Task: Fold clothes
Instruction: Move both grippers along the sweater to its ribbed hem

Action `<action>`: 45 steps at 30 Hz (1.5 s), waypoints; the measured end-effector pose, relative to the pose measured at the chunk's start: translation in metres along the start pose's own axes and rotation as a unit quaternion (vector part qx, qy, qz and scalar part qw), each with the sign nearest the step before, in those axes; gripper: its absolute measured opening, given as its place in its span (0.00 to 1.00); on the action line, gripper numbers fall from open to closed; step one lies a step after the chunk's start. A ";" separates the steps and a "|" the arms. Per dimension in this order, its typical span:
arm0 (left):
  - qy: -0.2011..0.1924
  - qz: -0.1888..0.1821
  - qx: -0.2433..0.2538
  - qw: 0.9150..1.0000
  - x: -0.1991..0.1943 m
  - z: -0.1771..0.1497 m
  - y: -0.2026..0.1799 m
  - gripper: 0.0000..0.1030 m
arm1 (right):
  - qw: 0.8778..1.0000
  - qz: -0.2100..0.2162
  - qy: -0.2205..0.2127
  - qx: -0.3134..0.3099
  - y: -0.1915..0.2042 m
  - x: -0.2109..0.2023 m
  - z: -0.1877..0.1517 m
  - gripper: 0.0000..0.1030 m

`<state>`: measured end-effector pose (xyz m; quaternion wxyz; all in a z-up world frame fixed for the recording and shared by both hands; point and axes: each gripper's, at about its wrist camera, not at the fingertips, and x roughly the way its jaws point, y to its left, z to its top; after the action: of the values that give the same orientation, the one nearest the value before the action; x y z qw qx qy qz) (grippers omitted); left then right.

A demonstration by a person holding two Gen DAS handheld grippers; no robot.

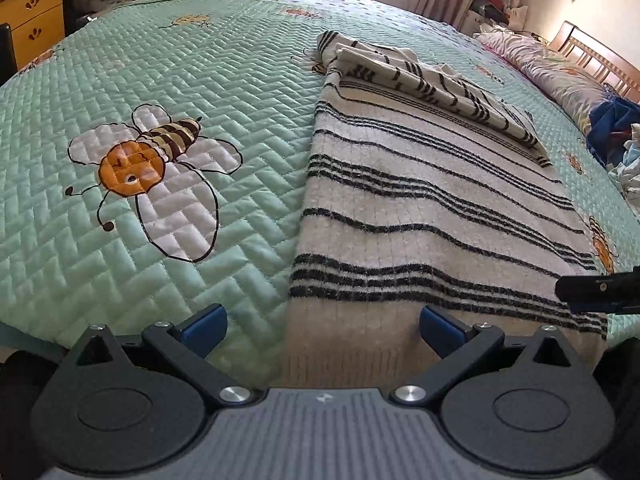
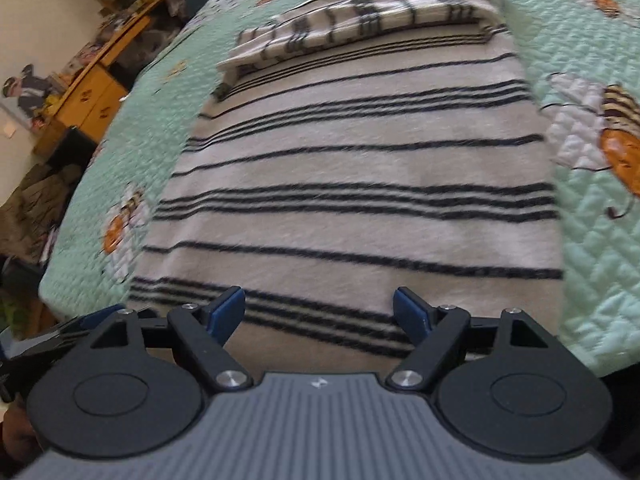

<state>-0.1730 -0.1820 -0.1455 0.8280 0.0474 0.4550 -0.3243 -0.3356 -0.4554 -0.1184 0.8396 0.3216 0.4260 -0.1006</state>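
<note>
Left wrist view. Step in hand, as judged: the striped sweater (image 1: 432, 208) lies flat on the quilted bedspread (image 1: 160, 80), sleeves already folded in across its far end; the lengthwise fold from the hem appears to be next.
- Left gripper (image 1: 322, 322): jaws wide apart, holding nothing. It straddles the sweater's near left edge, one blue pad (image 1: 208, 320) over bare bedspread, the other over the ribbed hem. Whether the pads touch cloth cannot be told.
- Right gripper, seen from the side (image 1: 596, 292): at the hem's far corner, to the right of this tool.

Right wrist view (slightly blurred).
- Right gripper (image 2: 318, 312): jaws wide apart, empty, poised over the hem of the striped sweater (image 2: 360, 168), which stretches ahead of it; folded sleeves (image 2: 360, 16) at the far end.
- Next move calls for, as judged: both tools closing on the hem corners together, then lifting evenly toward the sleeves.
</note>
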 end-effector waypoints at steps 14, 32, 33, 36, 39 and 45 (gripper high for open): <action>-0.005 -0.022 0.007 1.000 -0.001 -0.001 -0.004 0.99 | 0.999 0.031 0.000 0.036 -0.002 0.001 -0.002 0.80; 0.025 -0.022 0.039 0.999 0.008 -0.010 -0.012 0.99 | 0.996 0.055 -0.006 0.074 -0.019 -0.003 0.002 0.80; 0.025 -0.026 0.041 0.999 0.007 -0.011 -0.012 0.99 | 0.996 0.055 -0.007 0.076 -0.020 -0.005 0.003 0.80; 0.030 -0.043 0.056 0.997 0.006 -0.014 -0.015 0.99 | 0.995 0.062 -0.015 0.079 -0.029 -0.014 0.003 0.80; 0.033 -0.075 0.067 0.994 0.005 -0.014 -0.013 0.99 | 0.993 0.072 -0.027 0.092 -0.048 -0.027 0.002 0.80; 0.040 -0.139 0.054 0.988 0.009 -0.007 0.007 0.99 | 0.976 0.108 -0.047 0.185 -0.118 -0.054 -0.005 0.80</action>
<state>-0.1707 -0.1781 -0.1579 0.7522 0.0411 0.4717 -0.4583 -0.4250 -0.5491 -0.1319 0.7904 0.5105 0.3229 -0.1016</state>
